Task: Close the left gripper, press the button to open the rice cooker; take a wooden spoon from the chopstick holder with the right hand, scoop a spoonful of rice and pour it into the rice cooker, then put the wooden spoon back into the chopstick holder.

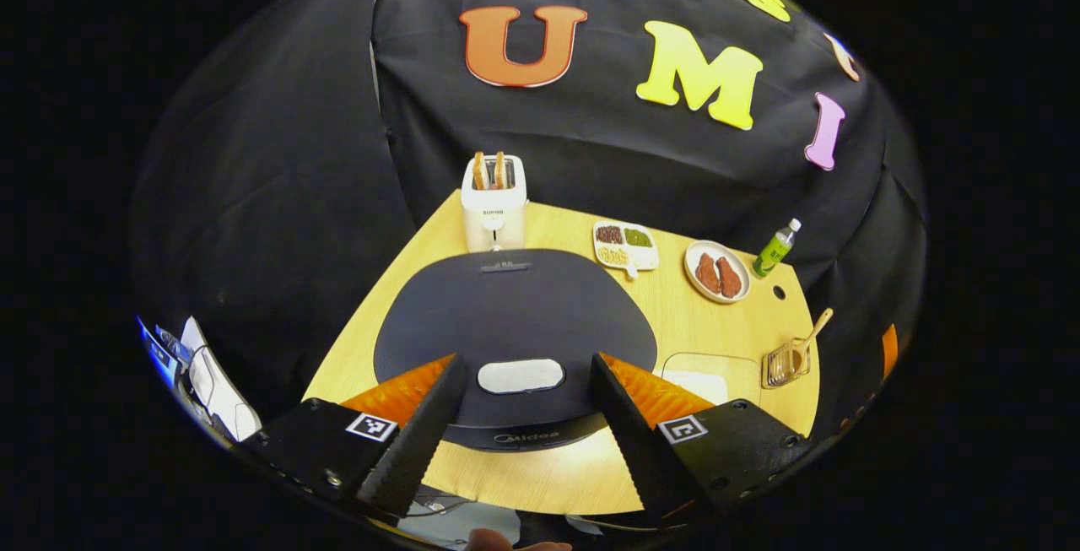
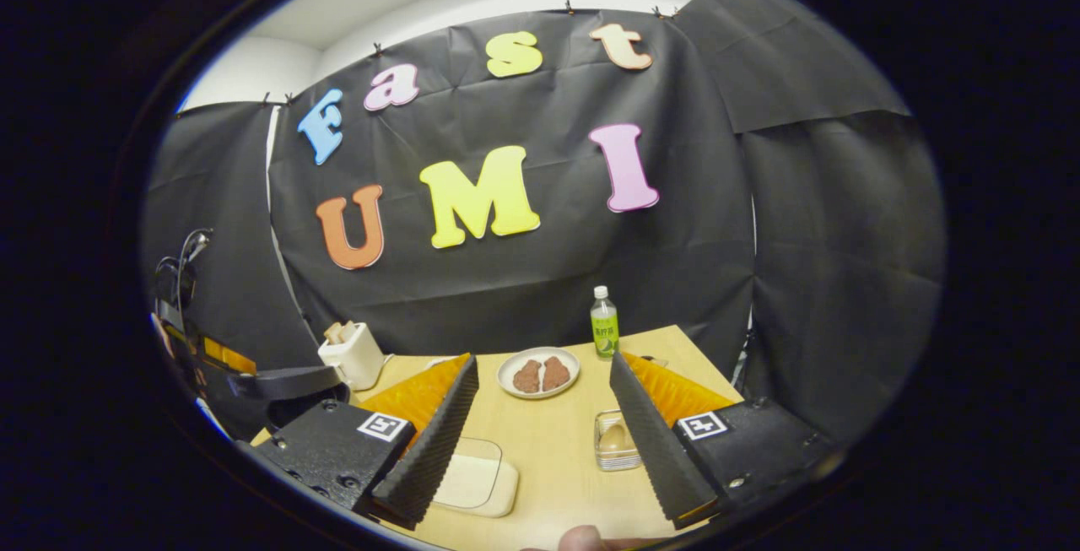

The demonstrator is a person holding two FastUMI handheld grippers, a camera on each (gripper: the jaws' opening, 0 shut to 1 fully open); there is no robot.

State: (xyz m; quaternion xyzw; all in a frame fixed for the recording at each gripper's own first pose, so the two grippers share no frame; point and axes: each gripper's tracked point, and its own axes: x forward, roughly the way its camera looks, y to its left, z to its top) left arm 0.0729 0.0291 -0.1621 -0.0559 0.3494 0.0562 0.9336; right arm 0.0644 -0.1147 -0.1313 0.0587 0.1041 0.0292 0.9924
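Observation:
The dark rice cooker sits close below my left gripper, its lid down. Its pale oval button lies between the open fingers, which hold nothing. At the right edge of the table, a wire chopstick holder carries the wooden spoon, handle up. A clear box of rice lies beside it. In the right gripper view my right gripper is open and holds nothing. The chopstick holder stands by its right finger and the rice box by its left finger.
A white toaster with bread stands behind the cooker. A divided food tray, a plate of meat and a green bottle line the far side of the wooden table. Black cloth walls enclose the booth.

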